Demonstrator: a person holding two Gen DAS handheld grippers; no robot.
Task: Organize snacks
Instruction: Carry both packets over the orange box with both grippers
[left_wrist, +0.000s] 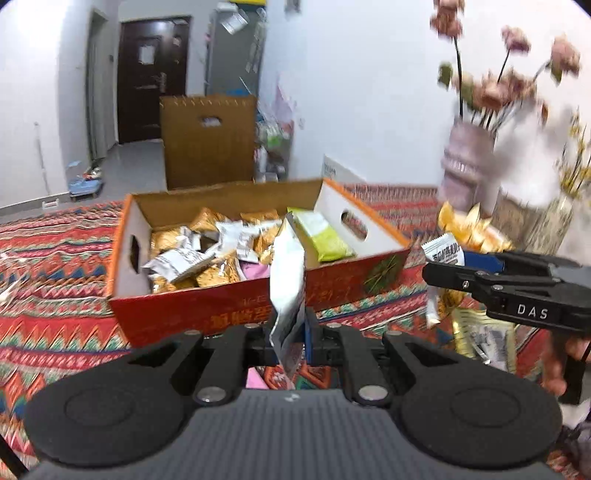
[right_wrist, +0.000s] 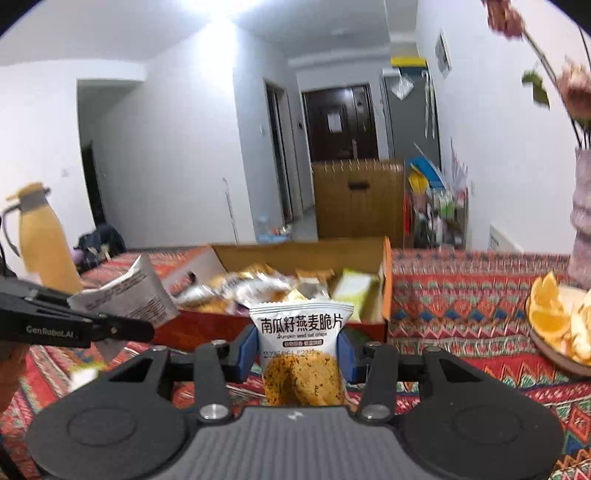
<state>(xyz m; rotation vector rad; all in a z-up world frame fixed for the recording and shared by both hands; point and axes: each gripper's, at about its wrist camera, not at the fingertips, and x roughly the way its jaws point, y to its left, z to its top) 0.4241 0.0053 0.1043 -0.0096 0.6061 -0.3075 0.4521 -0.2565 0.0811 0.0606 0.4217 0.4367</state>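
Transfer is the step in hand: two small packets are held clear of the patterned tablecloth (left_wrist: 55, 251), and each appears bound for the open cardboard snack box (left_wrist: 229, 295).

The left gripper (left_wrist: 290, 332) is clamped tight on a silver-white snack packet (left_wrist: 286, 280), pinched edge-on at its lower end. In the left wrist view this packet's long axis is set almost upright, its free end pointed toward 12 o'clock and tipped slightly to 11, right in front of the box's near red wall.

The right gripper (right_wrist: 297, 350) is closed on a pumpkin seed oat crisps packet (right_wrist: 301, 350), its blue pads (right_wrist: 246, 350) pressed against both side edges. The printed face is turned toward the right wrist camera, the long axis runs 6 to 12 o'clock, and the crimped top seal is at 12. The box lies just beyond it, already well filled with gold and white packets and a green one at its right end.

The next move is judged to call for each packet being carried over the near wall and released above the heap, not onto the rim. Loose packets (left_wrist: 484, 332) are still seen on the cloth at 4 o'clock in the left wrist view, so more pickups are expected. The flower vase (left_wrist: 469, 162) and plate of orange slices (right_wrist: 554, 325) to the right should be kept clear of.
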